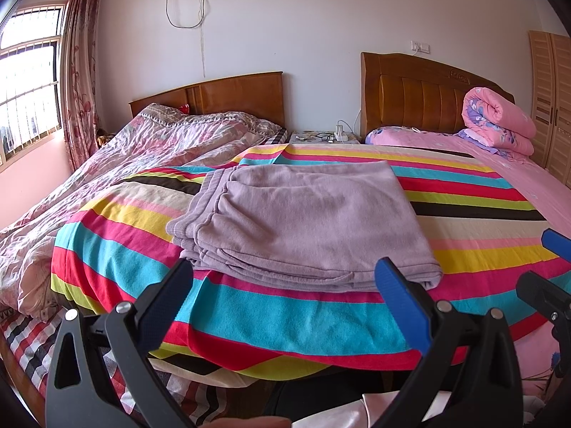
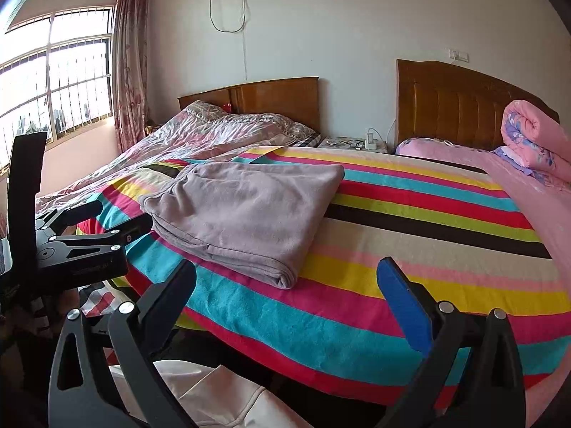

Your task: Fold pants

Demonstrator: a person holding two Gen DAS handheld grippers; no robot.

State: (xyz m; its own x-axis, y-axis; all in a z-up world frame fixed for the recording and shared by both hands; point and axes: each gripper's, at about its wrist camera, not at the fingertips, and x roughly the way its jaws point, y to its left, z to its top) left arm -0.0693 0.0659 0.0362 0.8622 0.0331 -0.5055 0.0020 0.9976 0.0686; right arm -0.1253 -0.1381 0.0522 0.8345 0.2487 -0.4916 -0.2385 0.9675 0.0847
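Striped blanket [image 1: 321, 324] is spread over the bed. Folded lilac pants [image 1: 303, 221] are laid flat on it, waistband leftward. Left gripper [image 1: 285, 274] is held at the near edge, fingers apart, nothing gripped. Right gripper [image 2: 287, 278] likewise apart, empty. No readable writing is seen.

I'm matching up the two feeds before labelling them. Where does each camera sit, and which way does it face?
Left wrist: on the left gripper, at the bed's near edge, facing the folded mauve pants and headboards; its own open fingers show, with the right gripper's tips at far right.
Right wrist: on the right gripper, further right, facing the same way; its open fingers show, the left gripper at left.
Shared: the pants, striped blanket, both headboards, window, rolled pink quilt.
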